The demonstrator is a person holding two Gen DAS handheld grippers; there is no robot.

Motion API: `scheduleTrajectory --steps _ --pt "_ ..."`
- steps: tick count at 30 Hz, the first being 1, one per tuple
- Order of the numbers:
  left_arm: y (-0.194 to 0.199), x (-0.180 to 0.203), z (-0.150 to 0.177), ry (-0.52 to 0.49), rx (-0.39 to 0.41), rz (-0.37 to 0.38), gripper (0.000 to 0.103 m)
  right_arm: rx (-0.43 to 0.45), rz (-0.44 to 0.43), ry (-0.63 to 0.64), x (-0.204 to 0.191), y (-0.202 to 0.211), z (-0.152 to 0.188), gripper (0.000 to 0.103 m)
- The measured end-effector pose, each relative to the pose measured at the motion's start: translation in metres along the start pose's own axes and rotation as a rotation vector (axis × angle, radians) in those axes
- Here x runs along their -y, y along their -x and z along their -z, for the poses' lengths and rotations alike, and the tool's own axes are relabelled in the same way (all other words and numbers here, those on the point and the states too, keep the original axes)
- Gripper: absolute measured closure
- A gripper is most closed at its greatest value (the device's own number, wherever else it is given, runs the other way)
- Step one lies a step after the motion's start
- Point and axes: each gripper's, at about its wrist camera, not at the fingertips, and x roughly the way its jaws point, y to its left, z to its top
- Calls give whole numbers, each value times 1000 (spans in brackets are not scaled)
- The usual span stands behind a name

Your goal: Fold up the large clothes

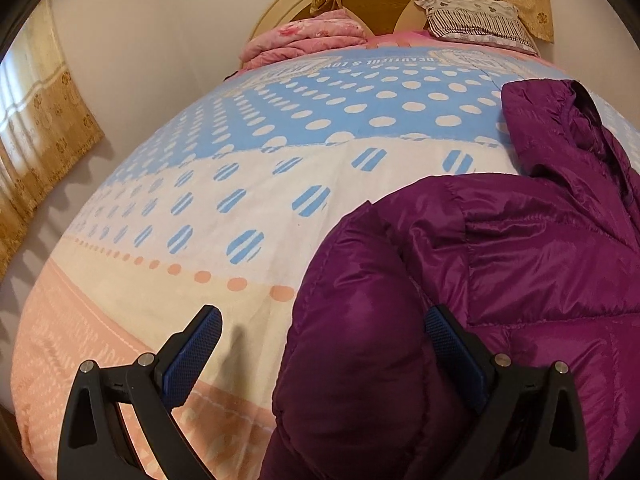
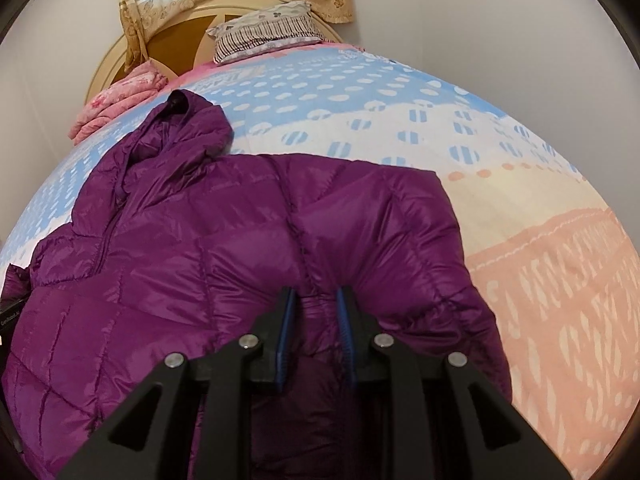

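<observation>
- Bedroom scene: bed (image 1: 248,184) covered by a quilt with blue and white dots, stripe-filled ovals and a peach band; pale wall behind.
- Purple puffer jacket (image 2: 224,248) lies on the quilt, hood (image 2: 180,128) toward the headboard (image 2: 120,60).
- Left wrist view: only the jacket's left part shows, a rounded folded sleeve or side panel (image 1: 360,340) bulging in the foreground, hood at upper right.
- Left gripper (image 1: 322,334) has fingers spread wide; blue pads (image 1: 192,364) visible, left finger over bare quilt, right finger over the jacket. Purple fabric sits between them but neither pad presses it.
- Right wrist view: shows nearly the whole jacket, quilted panels, front zipper line, right edge against the peach band.
- Right gripper (image 2: 316,312) has fingers narrowly set and pinching a bunched ridge of jacket fabric along a seam near the hem; fabric puckers toward the pads.
- Only the left view shows the long gold curtain (image 1: 44,128) at far left.
- Both views show a folded pink blanket (image 1: 304,40) and a striped pillow (image 2: 264,32) at the head of the bed.
- Only the right view shows a dark device edge (image 2: 8,312) at the far left beside the jacket; too cropped to identify.
</observation>
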Motion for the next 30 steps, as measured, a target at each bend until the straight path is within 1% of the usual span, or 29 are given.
scheduleTrajectory --steps 3,19,23,24,25,26,27,28,30 --pt "2 2 1 -7 6 -11 1 2 9 6 -1 0 1 78" --pt "0 1 1 10 -5 15 1 2 25 17 -3 -1 1 78" --pt "1 0 0 -2 -13 14 1 -18 31 33 -6 0 0 77" --pt "2 -2 -1 -18 -33 21 1 -41 25 55 -8 1 -4 73" --pt "6 -4 -6 -48 -68 30 1 -67 11 79 -9 4 -9 65" --pt "11 -8 -12 -54 -80 53 1 -67 -13 87 -8 10 -15 61" --pt "21 -14 -21 -50 -61 102 1 -47 -38 89 -7 17 -22 47" --pt "26 -16 -28 -52 -41 126 1 -10 -48 96 -7 24 -36 34" --pt "32 -15 -51 -69 4 162 1 31 -46 101 -9 26 -57 26"
